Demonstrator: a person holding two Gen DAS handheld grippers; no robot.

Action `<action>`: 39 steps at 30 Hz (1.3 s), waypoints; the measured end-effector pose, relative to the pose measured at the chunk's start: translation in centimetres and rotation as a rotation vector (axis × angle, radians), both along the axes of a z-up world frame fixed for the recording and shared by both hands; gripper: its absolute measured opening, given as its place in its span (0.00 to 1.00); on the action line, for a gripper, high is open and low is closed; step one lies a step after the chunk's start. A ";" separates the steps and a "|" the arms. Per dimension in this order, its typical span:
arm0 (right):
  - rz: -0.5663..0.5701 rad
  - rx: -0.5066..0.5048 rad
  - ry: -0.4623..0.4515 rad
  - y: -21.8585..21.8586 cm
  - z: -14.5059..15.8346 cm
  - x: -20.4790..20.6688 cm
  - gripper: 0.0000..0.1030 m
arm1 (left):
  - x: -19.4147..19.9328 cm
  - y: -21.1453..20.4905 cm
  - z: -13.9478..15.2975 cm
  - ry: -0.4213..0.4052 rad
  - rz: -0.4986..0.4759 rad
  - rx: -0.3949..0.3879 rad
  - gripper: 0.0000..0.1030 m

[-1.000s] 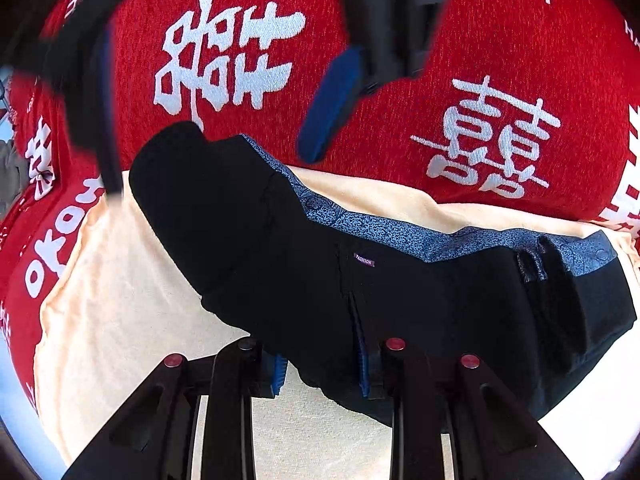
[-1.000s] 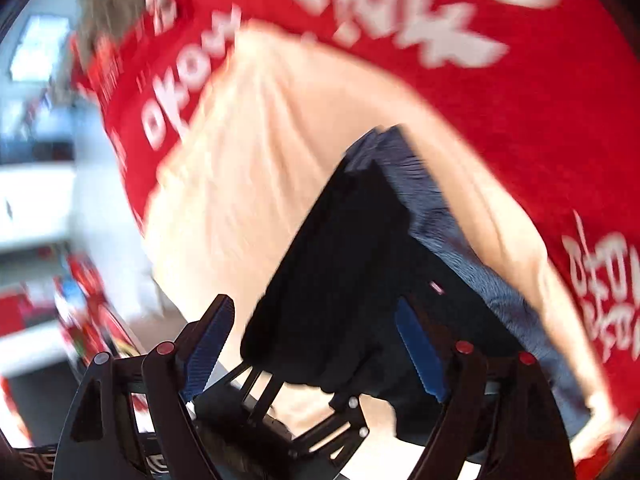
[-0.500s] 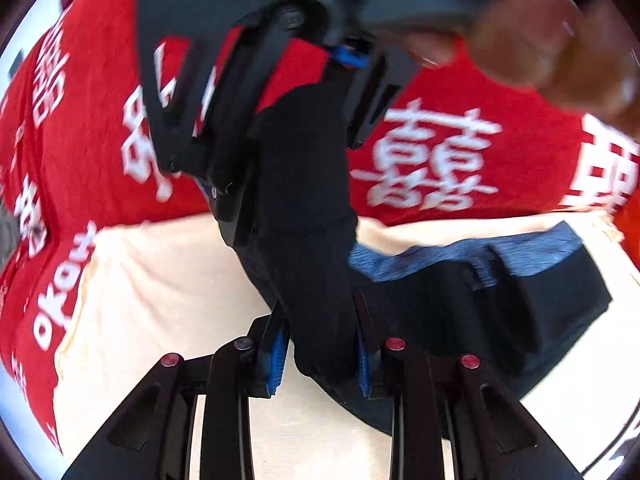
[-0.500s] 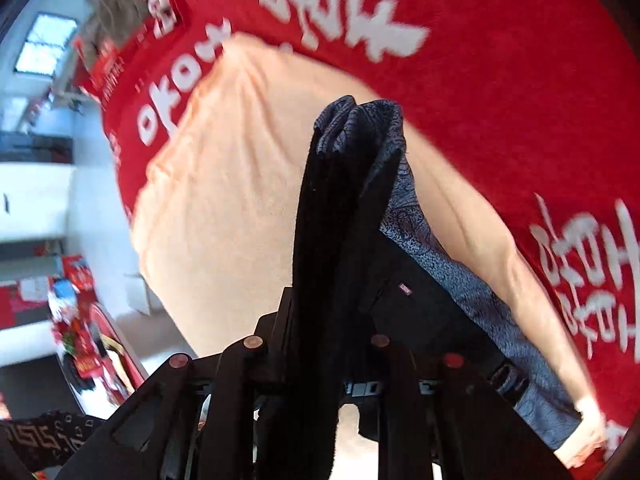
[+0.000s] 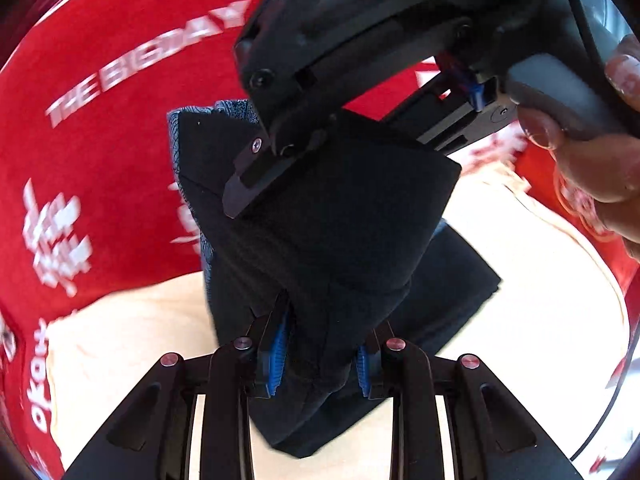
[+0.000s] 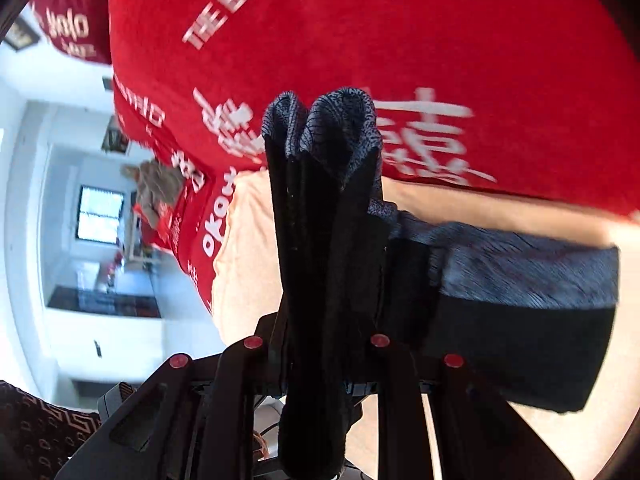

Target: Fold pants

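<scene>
Above the cream cloth (image 5: pixel 120 344), your left gripper (image 5: pixel 320 360) and right gripper (image 6: pixel 320 360) both clamp the black pants (image 5: pixel 340 220), lifted toward twelve o'clock. One fold looks half made; laying it flat and squaring it remain.

We are lifting the black fabric pants (image 5: pixel 340 240) off the cream cloth (image 5: pixel 120 340), our right claw (image 6: pixel 332 360) having just been closing on their folded edge.

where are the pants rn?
The black pants are lifted over the cream cloth, pinched in both the left gripper and right gripper; in the right wrist view their waistband end trails right on the cloth.
</scene>
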State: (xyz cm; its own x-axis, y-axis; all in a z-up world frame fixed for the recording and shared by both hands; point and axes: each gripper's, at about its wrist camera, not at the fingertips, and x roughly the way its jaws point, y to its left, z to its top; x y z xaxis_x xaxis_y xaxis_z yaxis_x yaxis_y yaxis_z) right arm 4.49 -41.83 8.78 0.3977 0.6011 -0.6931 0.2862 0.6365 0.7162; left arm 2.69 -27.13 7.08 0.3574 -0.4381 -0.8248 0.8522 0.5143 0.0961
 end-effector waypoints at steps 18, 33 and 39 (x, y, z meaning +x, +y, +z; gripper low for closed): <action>-0.227 0.089 0.166 -11.7 -14.7 -11.8 0.27 | -7.5 -10.1 -9.1 0.046 -0.175 0.250 0.33; -0.187 -0.203 0.223 -9.0 -12.5 -12.5 0.37 | 2.6 -1.4 -5.1 0.163 0.179 0.231 0.51; -0.255 -0.292 0.281 -9.4 -9.9 -15.4 0.48 | 5.4 1.1 -9.1 0.205 0.271 0.284 0.51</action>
State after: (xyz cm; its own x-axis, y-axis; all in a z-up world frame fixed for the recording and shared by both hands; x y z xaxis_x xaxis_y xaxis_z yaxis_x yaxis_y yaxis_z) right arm -10.86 -51.22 -1.14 0.2803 0.2726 -0.9204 0.6163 0.6840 0.3903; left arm 8.12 -26.06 -2.01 0.2446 -0.0967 -0.9648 0.7067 0.6991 0.1091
